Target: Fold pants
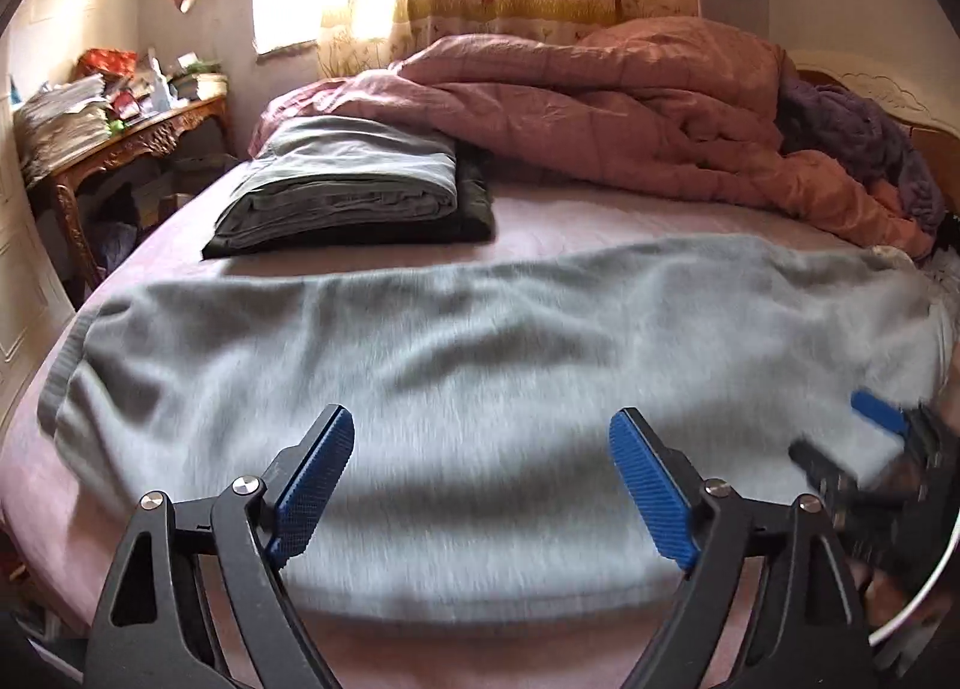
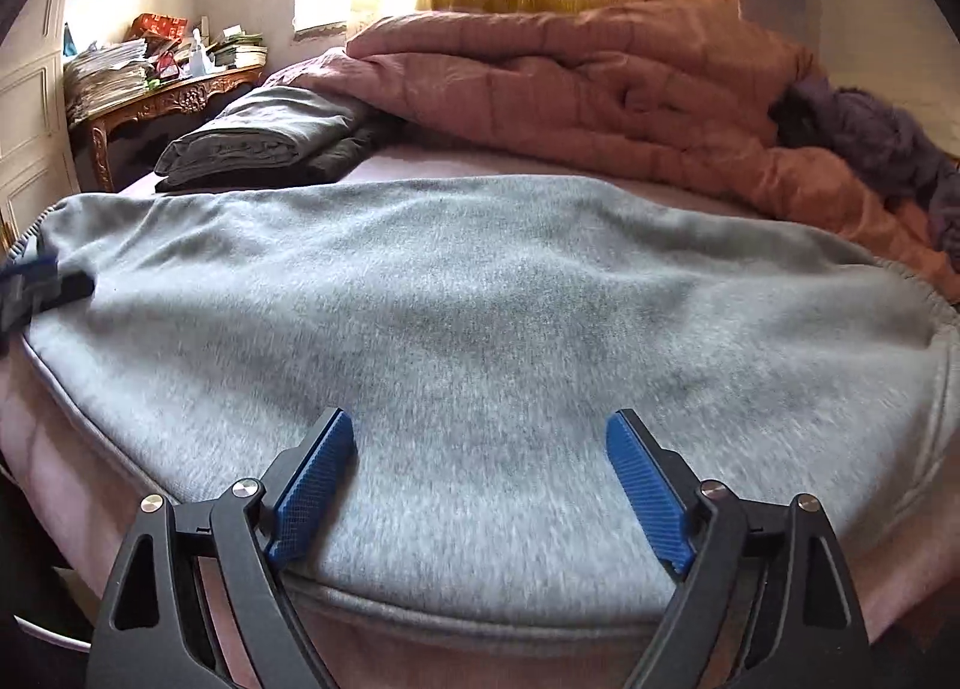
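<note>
Both the left claw (image 1: pixel 480 479) and right claw (image 2: pixel 480 479) hover tilted downward, spread wide, over the grey pants (image 2: pixel 480 299).

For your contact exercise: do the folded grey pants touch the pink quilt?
Touching. In the left wrist view the folded grey pants lie with their far edge against the pink quilt.

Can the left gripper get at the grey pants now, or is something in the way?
Probably yes: the left gripper is open just above the grey pants, with nothing lying between them.
</note>
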`<state>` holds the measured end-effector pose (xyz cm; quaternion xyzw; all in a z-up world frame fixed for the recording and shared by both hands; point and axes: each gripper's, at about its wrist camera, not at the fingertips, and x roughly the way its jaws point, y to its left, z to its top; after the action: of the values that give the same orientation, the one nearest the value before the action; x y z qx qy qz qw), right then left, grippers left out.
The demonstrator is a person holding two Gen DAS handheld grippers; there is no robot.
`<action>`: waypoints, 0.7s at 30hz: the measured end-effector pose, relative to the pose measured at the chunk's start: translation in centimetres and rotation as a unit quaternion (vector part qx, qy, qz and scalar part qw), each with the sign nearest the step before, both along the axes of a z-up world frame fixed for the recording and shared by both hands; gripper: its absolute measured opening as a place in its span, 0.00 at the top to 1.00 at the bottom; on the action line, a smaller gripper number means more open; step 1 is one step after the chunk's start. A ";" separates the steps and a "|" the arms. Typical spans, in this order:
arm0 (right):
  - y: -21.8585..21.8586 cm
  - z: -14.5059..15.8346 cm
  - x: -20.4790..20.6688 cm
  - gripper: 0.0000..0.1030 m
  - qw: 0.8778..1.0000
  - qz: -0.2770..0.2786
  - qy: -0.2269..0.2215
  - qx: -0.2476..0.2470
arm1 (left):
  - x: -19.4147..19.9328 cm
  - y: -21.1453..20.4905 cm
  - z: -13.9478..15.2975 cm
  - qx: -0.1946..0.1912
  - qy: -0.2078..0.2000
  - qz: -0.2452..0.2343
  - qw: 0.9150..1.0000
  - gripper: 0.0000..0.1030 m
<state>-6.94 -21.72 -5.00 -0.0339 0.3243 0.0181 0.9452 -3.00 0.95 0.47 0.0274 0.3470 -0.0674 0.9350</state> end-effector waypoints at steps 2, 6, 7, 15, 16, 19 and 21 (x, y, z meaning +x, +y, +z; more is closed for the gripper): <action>-0.3 0.0 0.0 0.15 1.000 0.000 0.002 0.008 | 3.3 -0.1 0.2 -0.012 0.043 -0.004 0.999 0.27; -0.7 0.0 0.1 0.15 1.000 0.002 0.007 0.018 | 9.3 -0.3 -1.9 -0.004 0.130 0.012 0.991 0.46; -0.5 0.0 0.0 0.15 1.000 0.003 0.005 0.012 | 10.5 -0.2 -2.7 0.006 0.140 0.027 0.990 0.49; -0.9 0.2 -0.2 0.15 1.000 0.013 0.009 0.012 | 14.8 1.6 -4.4 0.013 0.124 0.090 0.988 0.38; -1.1 0.4 -0.2 0.15 1.000 0.014 0.010 0.011 | 14.9 1.5 -4.3 0.016 0.122 0.093 0.988 0.38; -2.5 2.3 -0.4 0.15 1.000 -0.007 -0.012 0.007 | 13.7 0.8 -3.2 0.015 0.107 0.086 0.990 0.43; -4.2 4.2 -0.4 0.15 0.999 -0.025 -0.037 0.004 | 12.1 -0.8 -2.1 0.012 0.086 0.054 0.995 0.43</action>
<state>-7.29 -25.95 -0.77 -0.0227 0.2895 -0.0053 0.9569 9.11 0.18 -1.65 0.0140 0.4277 -0.0149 0.9037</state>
